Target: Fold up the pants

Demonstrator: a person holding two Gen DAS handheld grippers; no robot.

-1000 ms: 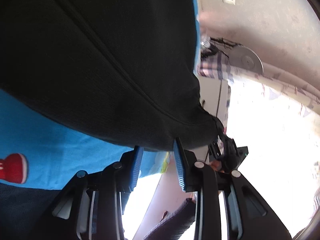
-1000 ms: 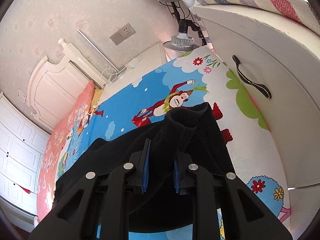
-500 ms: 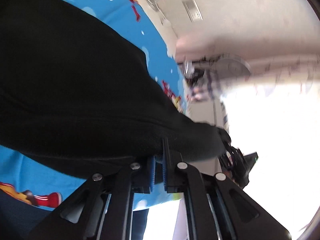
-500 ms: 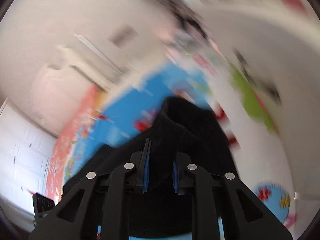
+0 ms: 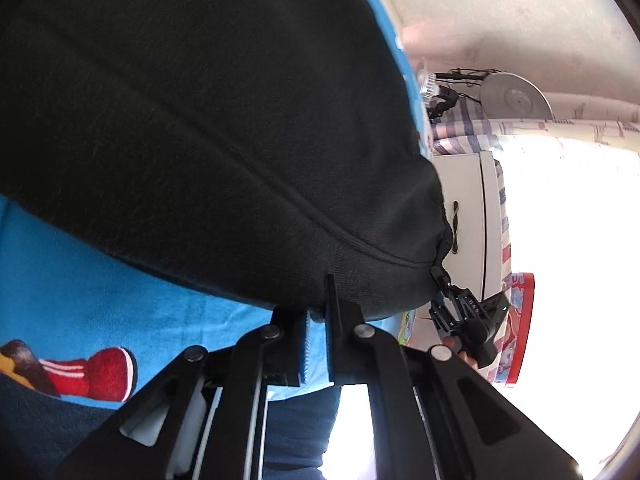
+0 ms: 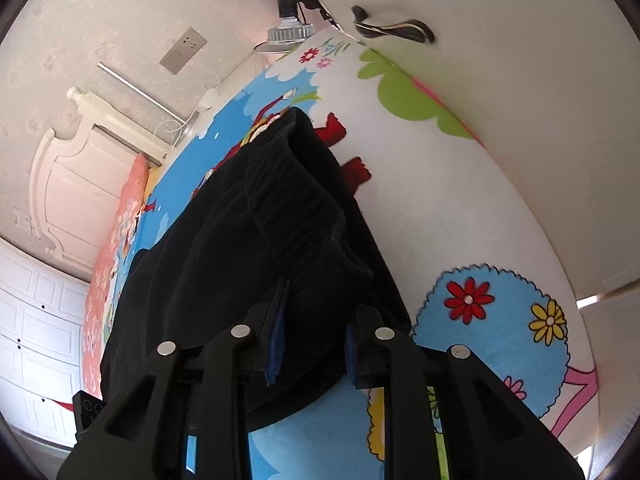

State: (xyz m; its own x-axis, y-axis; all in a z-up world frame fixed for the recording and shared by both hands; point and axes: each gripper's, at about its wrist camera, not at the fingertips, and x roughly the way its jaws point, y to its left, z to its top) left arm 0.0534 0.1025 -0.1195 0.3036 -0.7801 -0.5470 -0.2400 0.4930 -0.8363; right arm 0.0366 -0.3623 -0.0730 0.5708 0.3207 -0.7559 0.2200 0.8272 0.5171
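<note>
Black pants [image 5: 192, 120] lie on a bed sheet [image 5: 72, 292] printed with blue cartoons. In the left wrist view they fill the upper left. My left gripper [image 5: 316, 312] is shut at their near lower edge, and the fabric reaches down into the narrow gap between its fingers. In the right wrist view the ribbed waistband [image 6: 296, 200] bunches up and runs away from me. My right gripper [image 6: 316, 320] is shut on a thick fold of it, low over the sheet [image 6: 480, 240]. The right gripper [image 5: 468, 320] also shows at the pants' far corner.
A white cabinet with a dark handle [image 6: 392, 28] stands tight along the bed's right side. A fan [image 5: 516, 98] and a striped cloth stand beyond it. A white headboard [image 6: 80, 148] and a pink pillow [image 6: 116, 240] are at the far left. A person's jeans [image 5: 40, 432] are near me.
My left gripper's fingers have come together at the pants' edge. My right gripper has sunk toward the sheet with the waistband still in it.
</note>
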